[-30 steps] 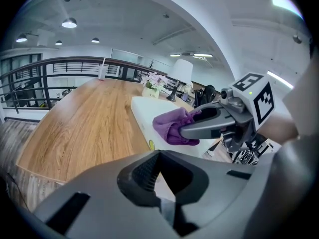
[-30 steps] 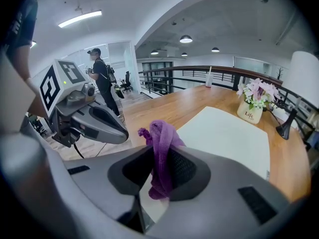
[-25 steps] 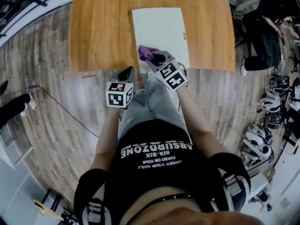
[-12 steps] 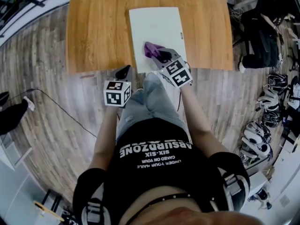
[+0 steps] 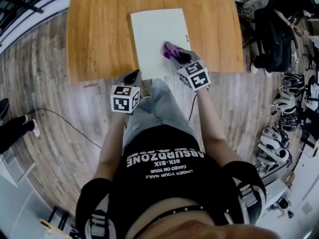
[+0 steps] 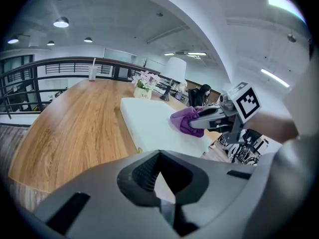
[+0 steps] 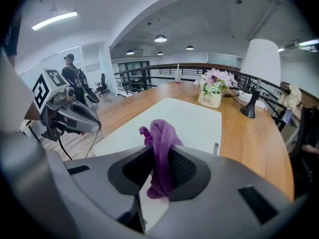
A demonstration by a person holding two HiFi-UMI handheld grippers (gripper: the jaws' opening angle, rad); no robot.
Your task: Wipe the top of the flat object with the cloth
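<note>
A white flat board (image 5: 154, 39) lies on the wooden table (image 5: 99, 34), reaching its near edge. My right gripper (image 5: 178, 56) is shut on a bunched purple cloth (image 5: 171, 49) that rests on the board's near right part. In the right gripper view the cloth (image 7: 160, 148) hangs between the jaws over the board (image 7: 189, 116). My left gripper (image 5: 132, 77) hovers off the table's near edge, left of the board's corner, shut with nothing in it. The left gripper view shows the cloth (image 6: 184, 121) on the board (image 6: 147, 126).
A flower pot (image 7: 212, 91), a white lamp (image 7: 259, 68) and a cup with a straw (image 7: 177, 76) stand at the table's far end. A black bag and chair (image 5: 276, 29) and several helmets (image 5: 279, 133) sit on the floor to the right.
My right gripper has slid the cloth to the right and a little farther across the board. The left gripper has hardly moved.
</note>
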